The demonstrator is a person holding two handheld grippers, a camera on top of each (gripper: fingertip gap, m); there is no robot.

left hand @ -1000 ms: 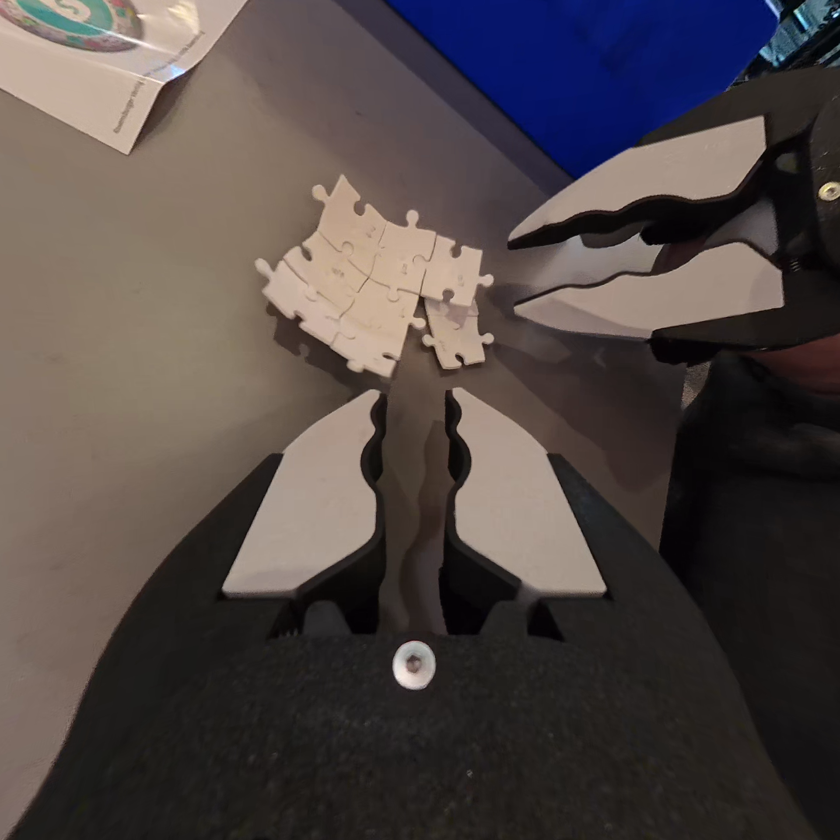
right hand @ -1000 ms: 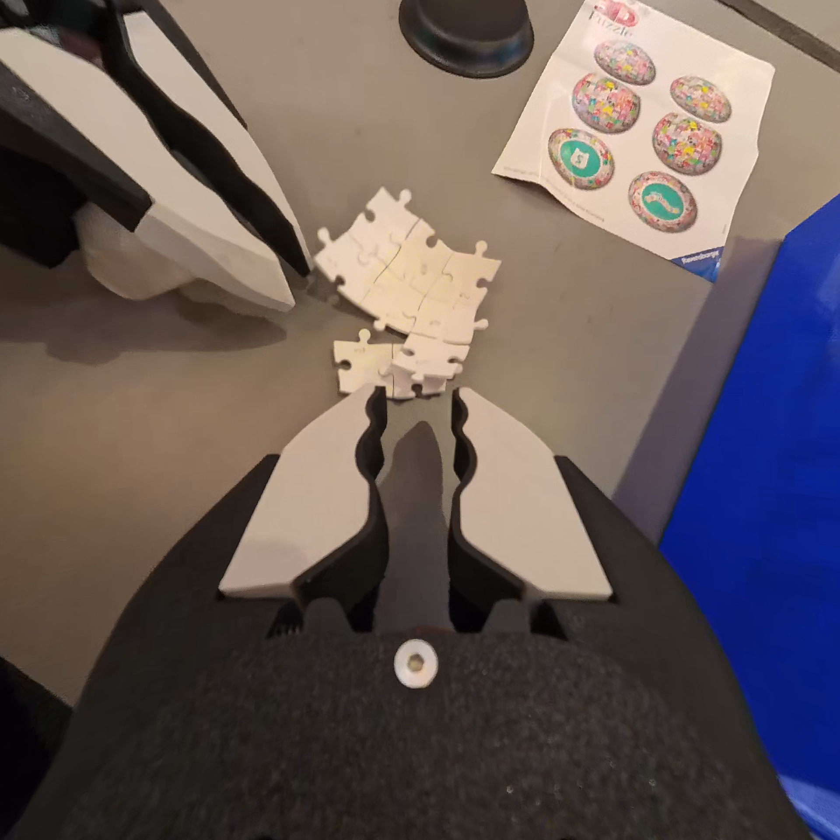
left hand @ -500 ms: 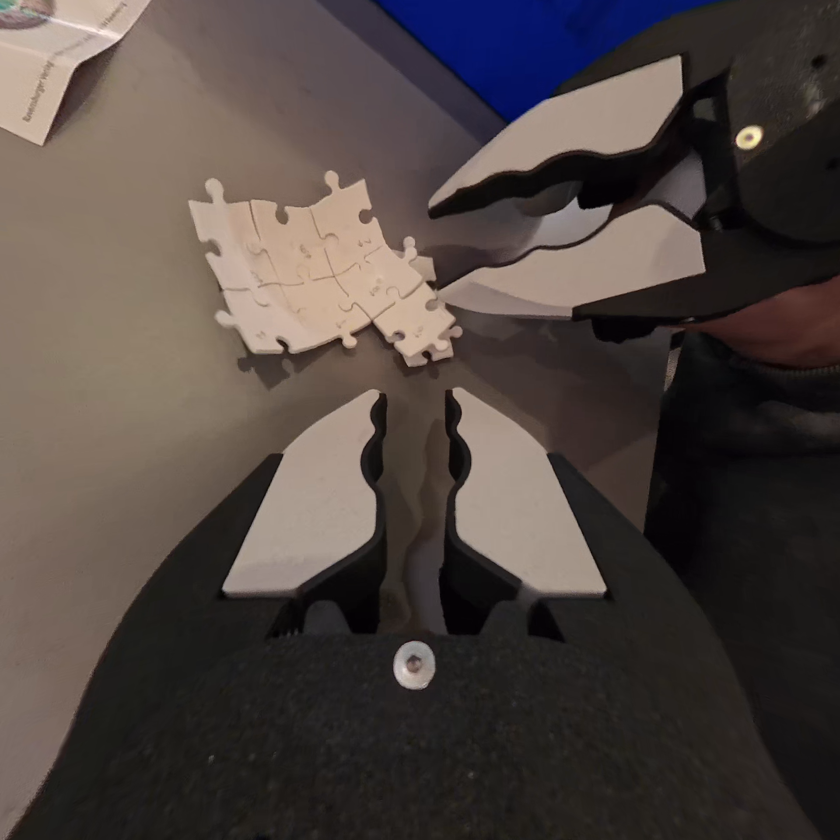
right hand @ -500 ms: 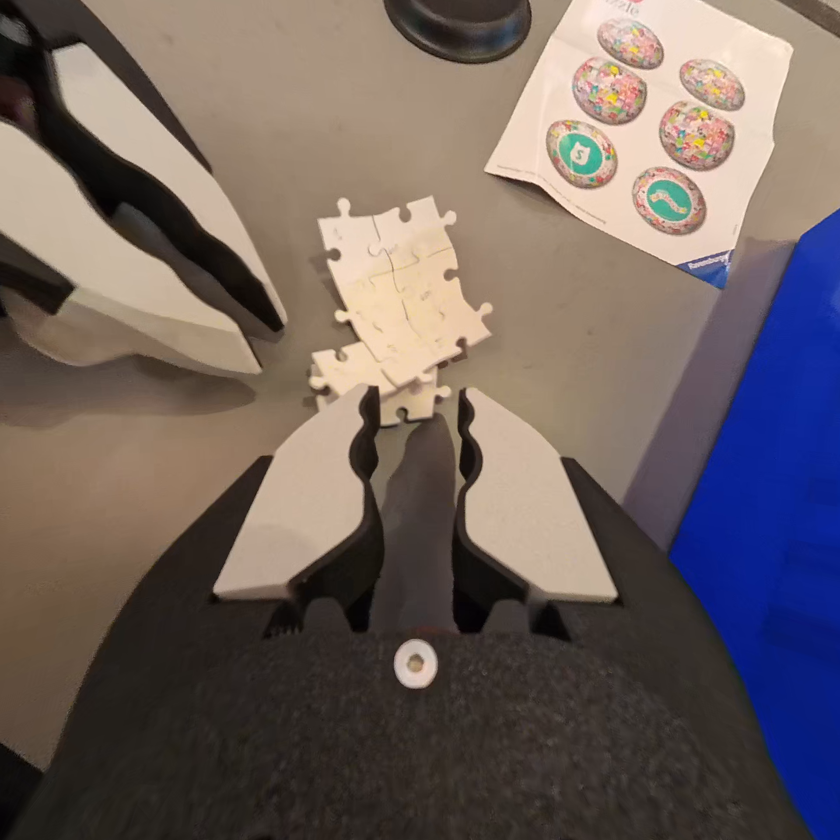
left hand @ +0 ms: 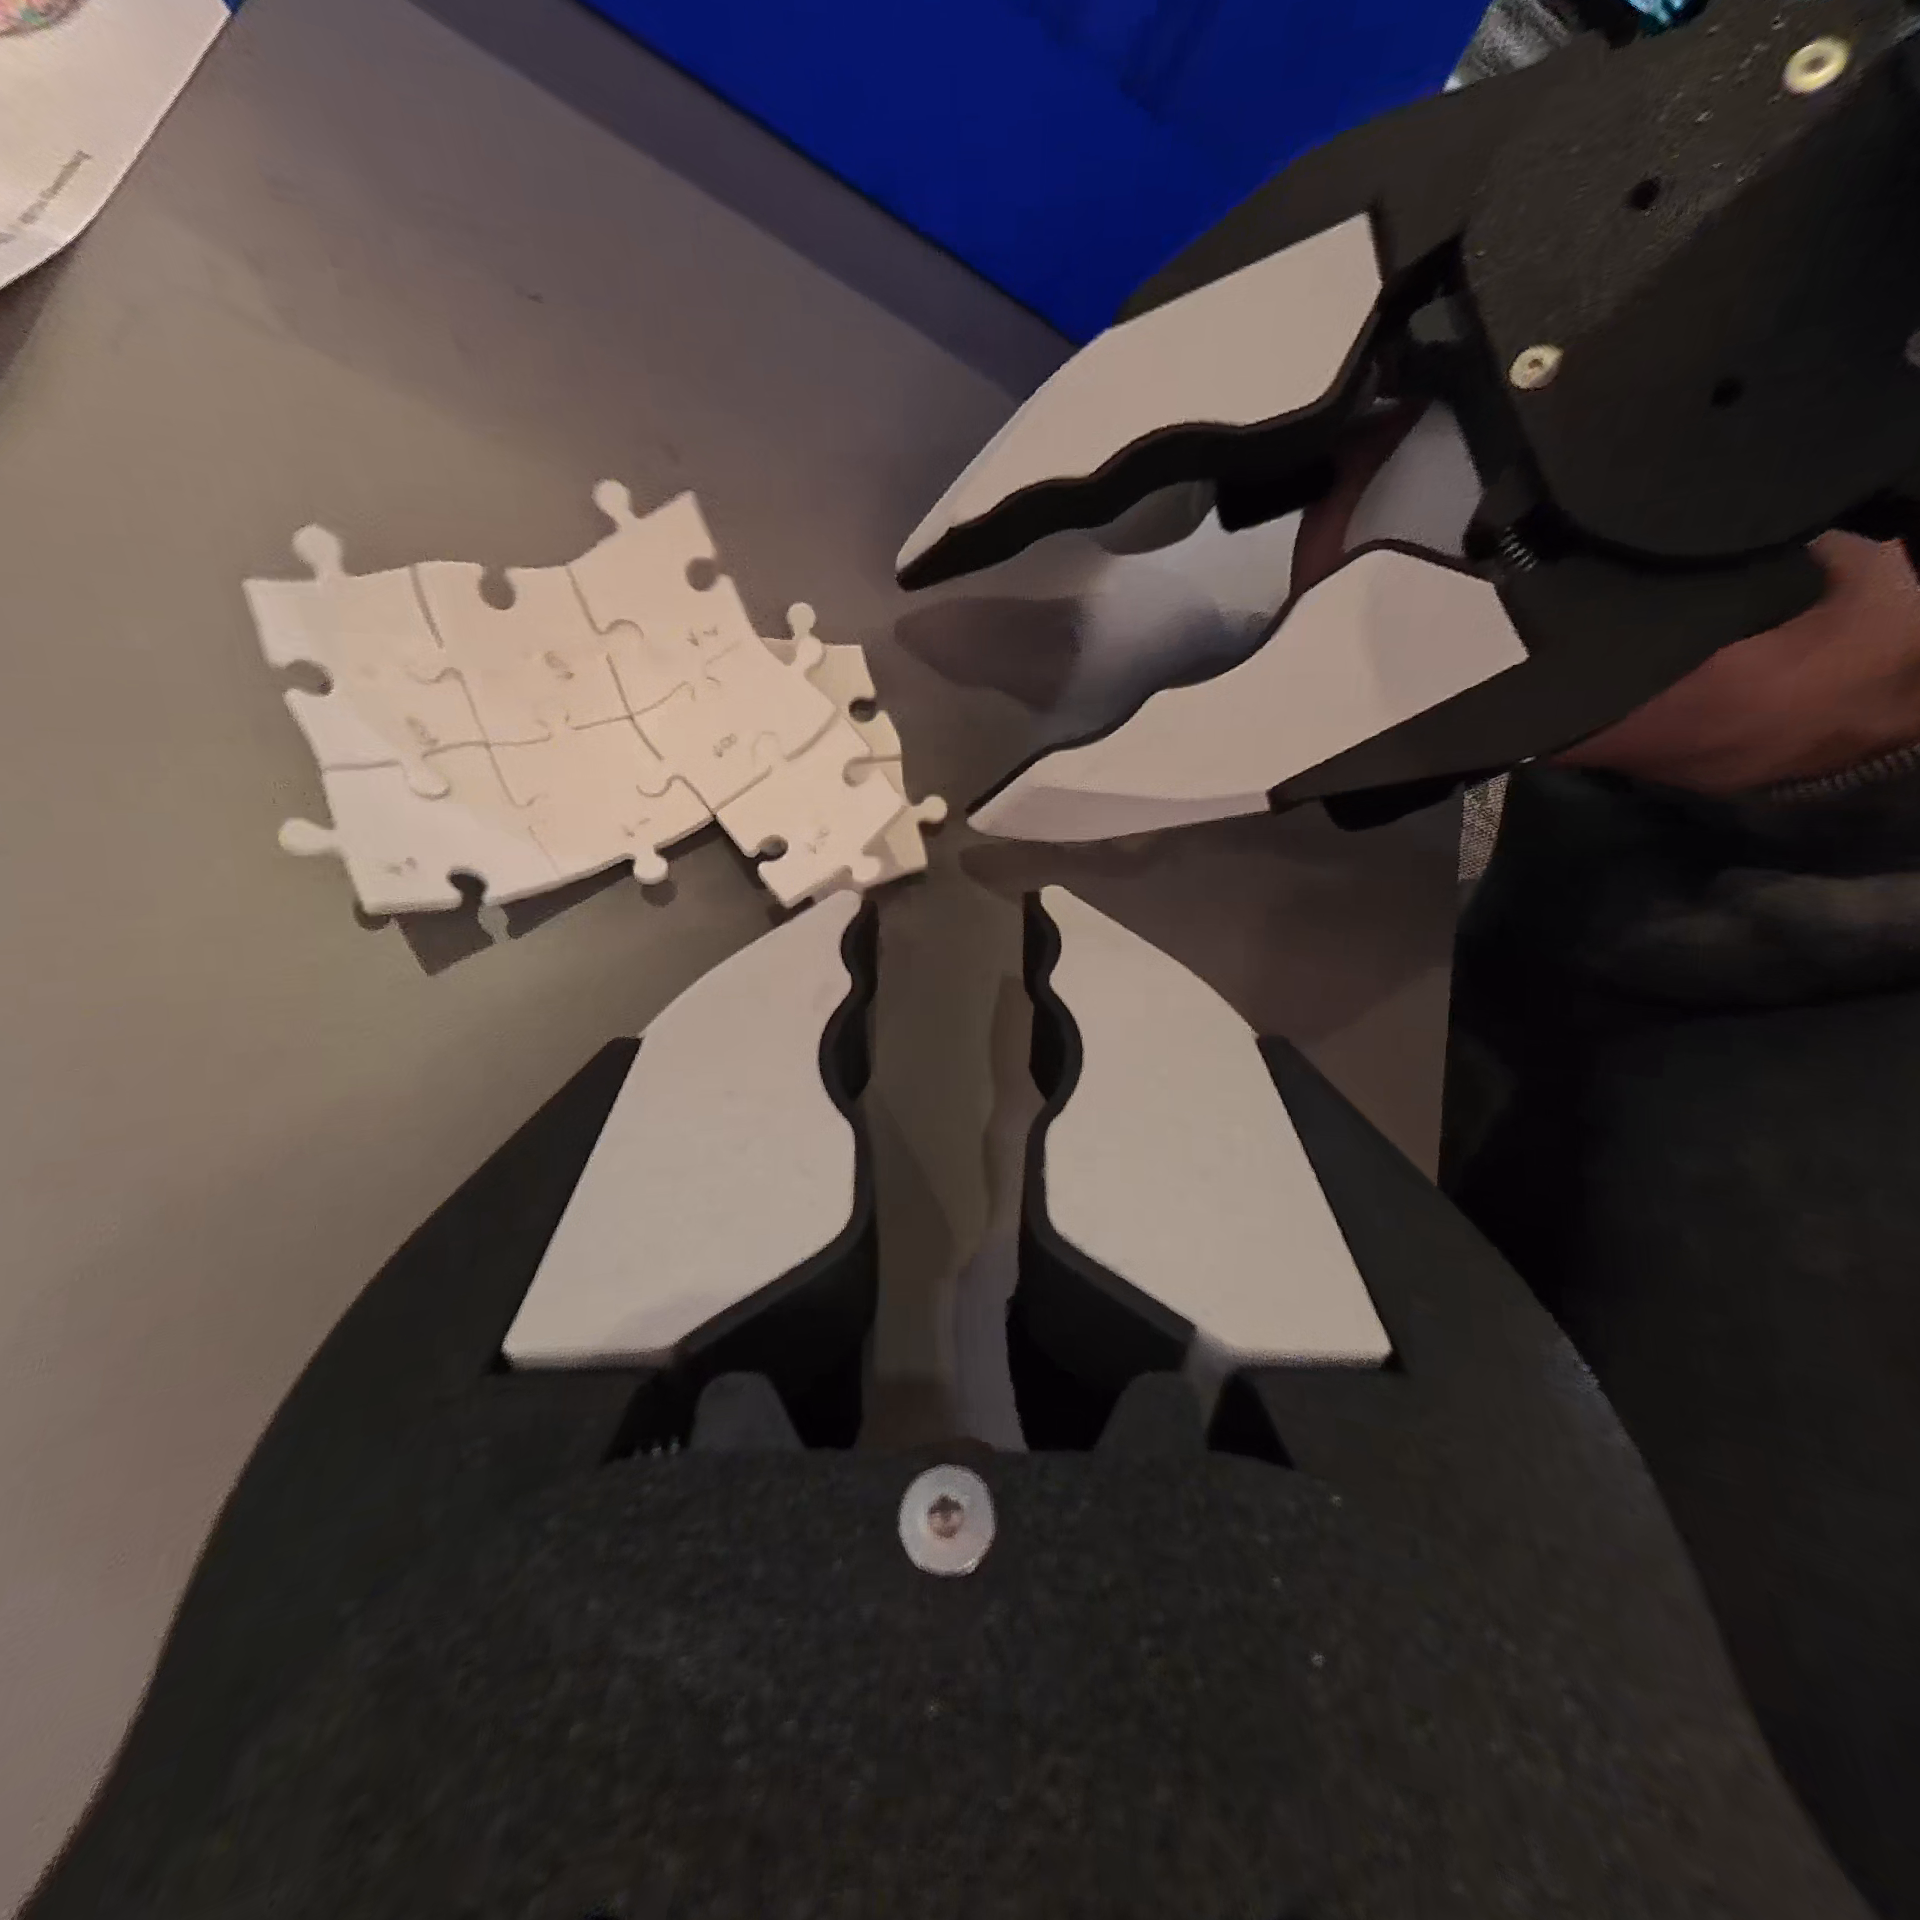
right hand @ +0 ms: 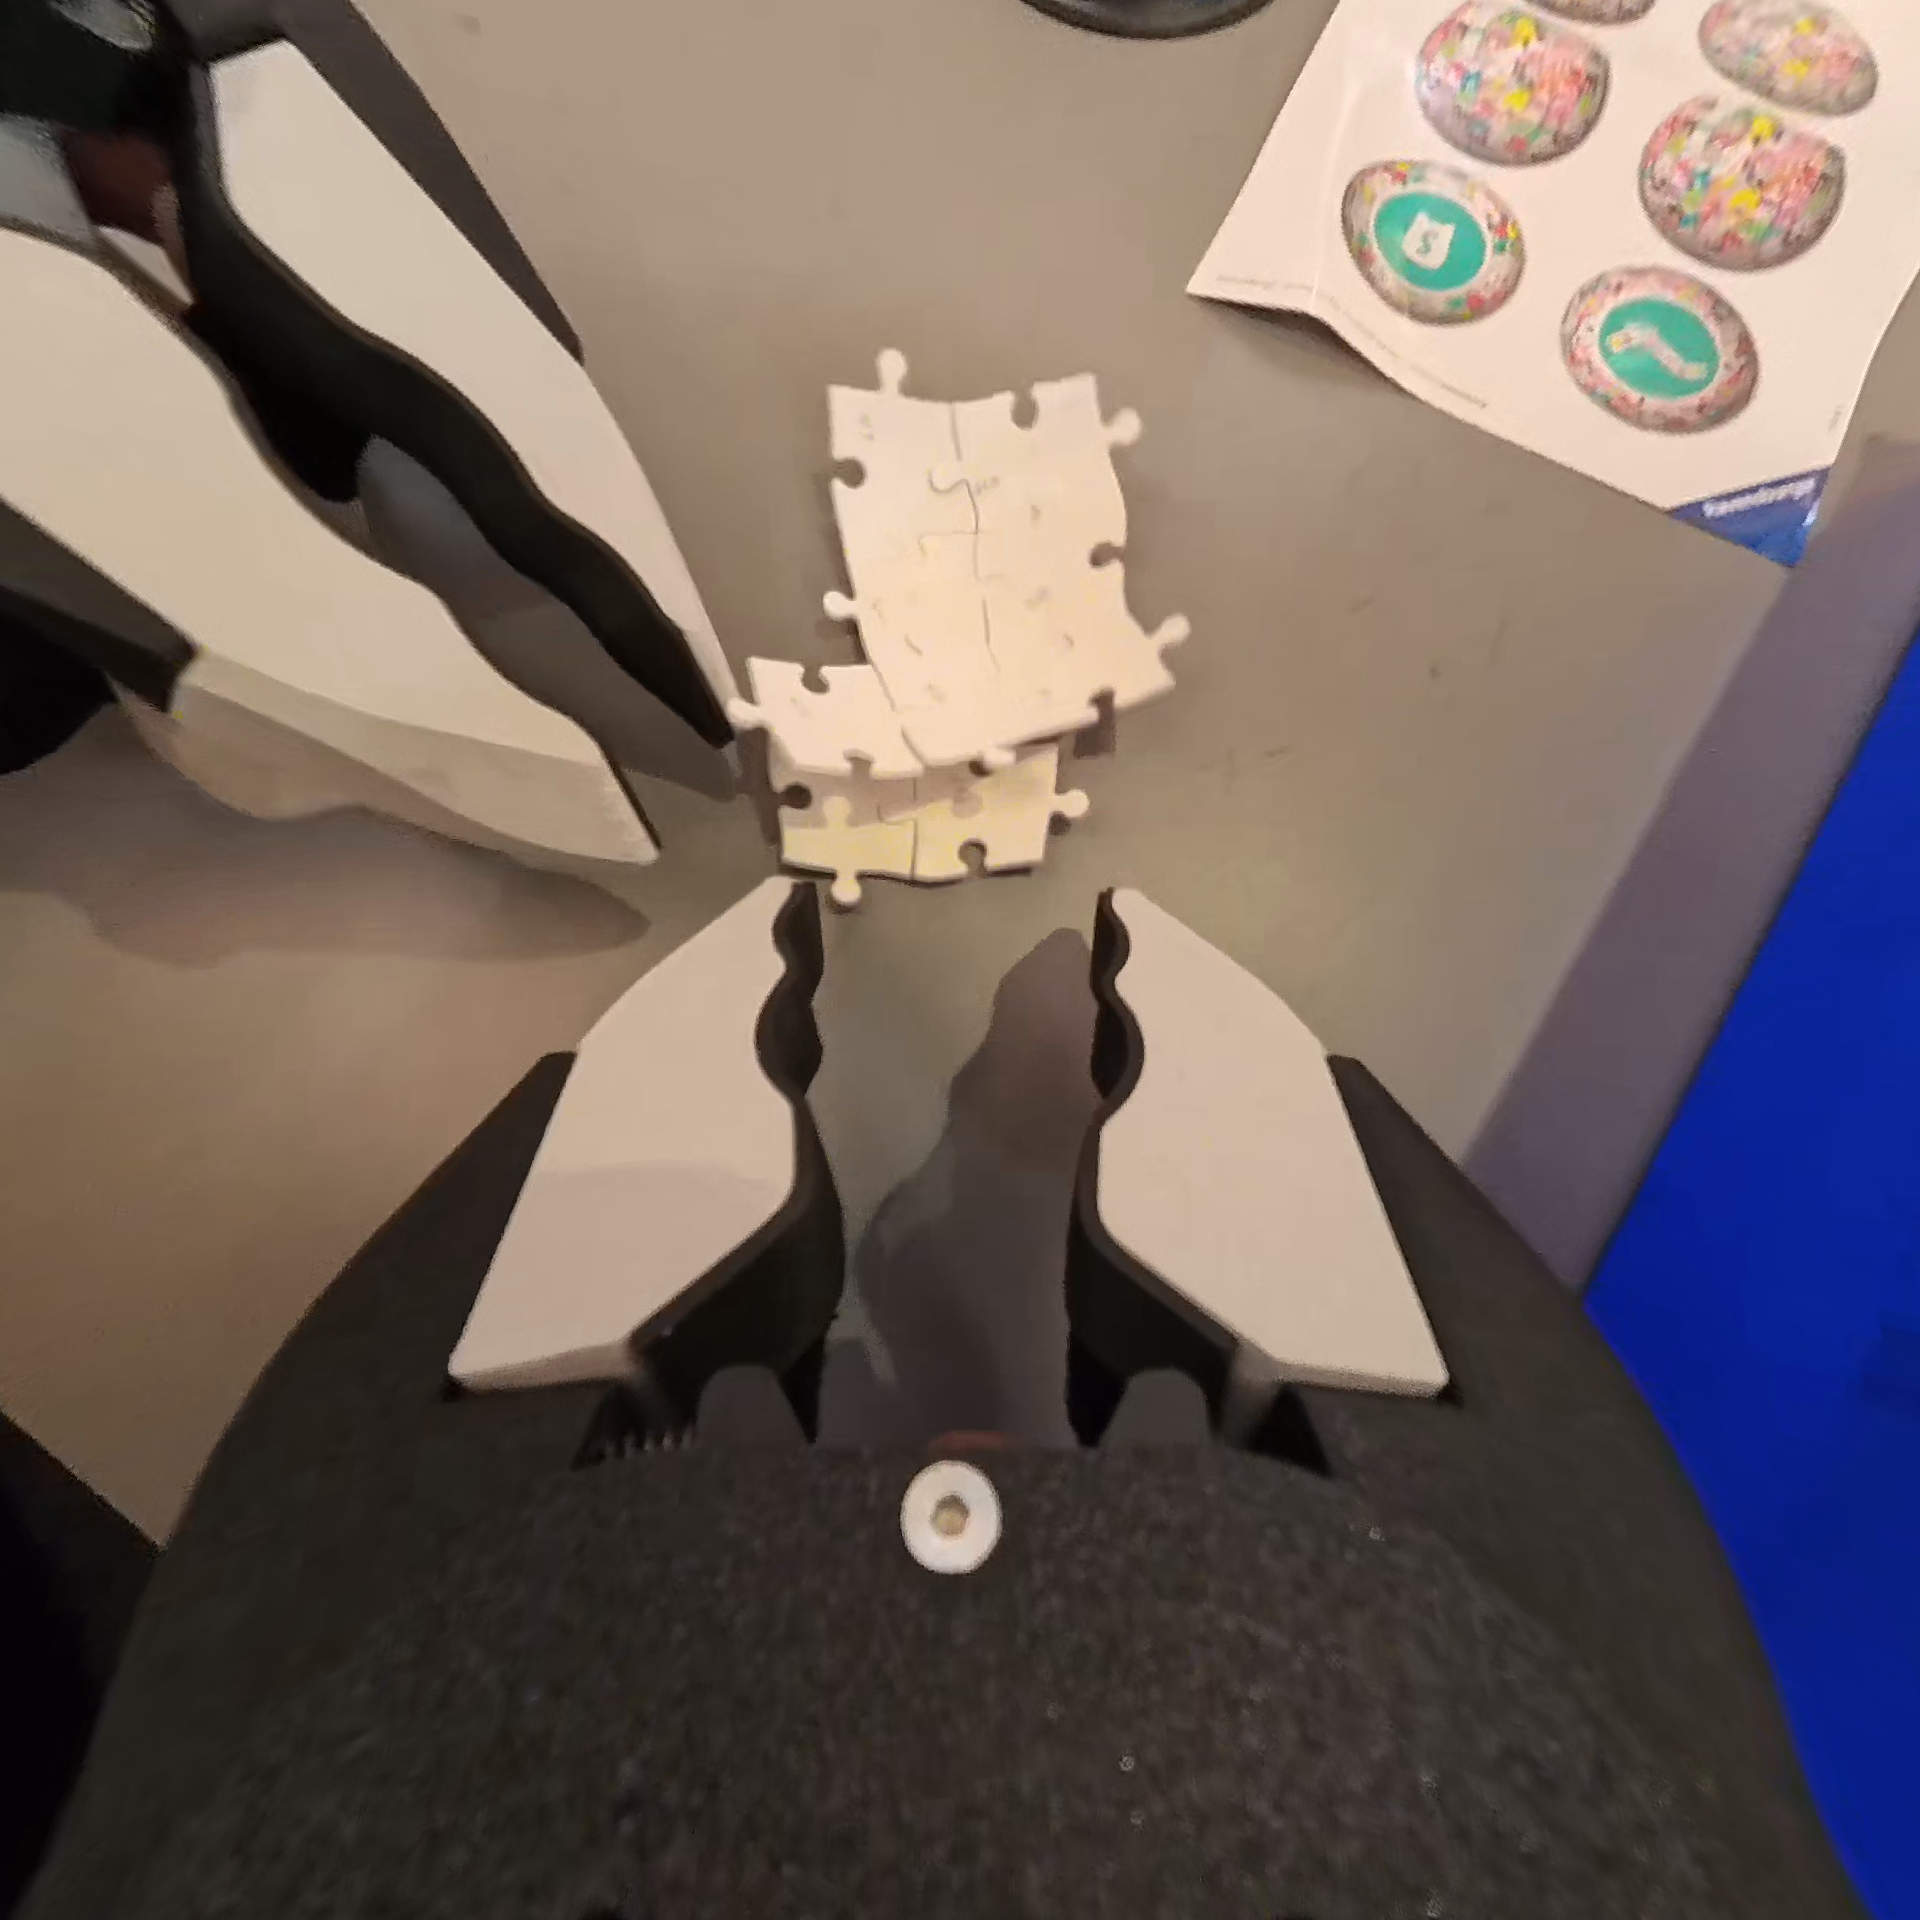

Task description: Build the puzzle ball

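Puzzle patch (left hand: 561, 727) on worktop (left hand: 208, 1143), now overlapping small section (right hand: 925, 821). Left gripper (left hand: 948, 914) narrow, empty, touching patch's near corner. Right gripper (right hand: 951, 904) widened, empty, beside patch. Joining likely next.

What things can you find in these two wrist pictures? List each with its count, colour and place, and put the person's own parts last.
Joined puzzle patch: one, white, curved, mid-table, its near edge lying over the small section.
Small section: one, two joined white pieces, between both grippers' tips.
Leaflet: one, white with coloured ball pictures, far right in the right wrist view.
Table: one, grey, under everything.
Blue surface: one, along the table's edge.
Dark round object: one, black, top edge, mostly cut off.
Left gripper: one, black with white fingers, open, empty.
Right gripper: one, same make, open, empty.
Hand: one, behind the right gripper.
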